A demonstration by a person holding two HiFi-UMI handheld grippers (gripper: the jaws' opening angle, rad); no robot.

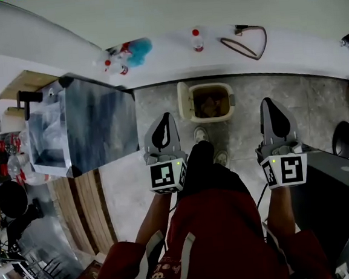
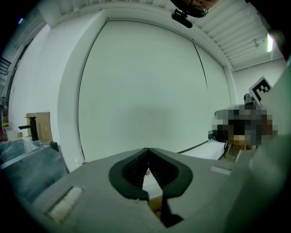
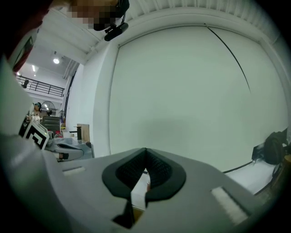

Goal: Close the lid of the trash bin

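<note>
In the head view a cream trash bin point(image 1: 225, 109) stands on the grey floor by the white wall ledge. It is open, with brownish contents showing, and its lid point(image 1: 184, 101) stands up along its left side. My left gripper point(image 1: 167, 116) hangs to the lower left of the bin with its jaws shut and nothing in them. My right gripper point(image 1: 267, 101) is to the bin's right, also shut and empty. Both stay apart from the bin. In the left gripper view the left gripper point(image 2: 148, 150) points at a bare white wall, as does the right gripper point(image 3: 145, 150) in its own view.
A shiny metal box point(image 1: 82, 125) stands on the left, close to my left gripper. A bottle point(image 1: 197, 39), a spray bottle with blue cloth point(image 1: 129, 53) and a looped cable point(image 1: 246, 42) lie on the ledge. A dark cabinet point(image 1: 333, 189) is at right. The person's shoes point(image 1: 202, 134) stand before the bin.
</note>
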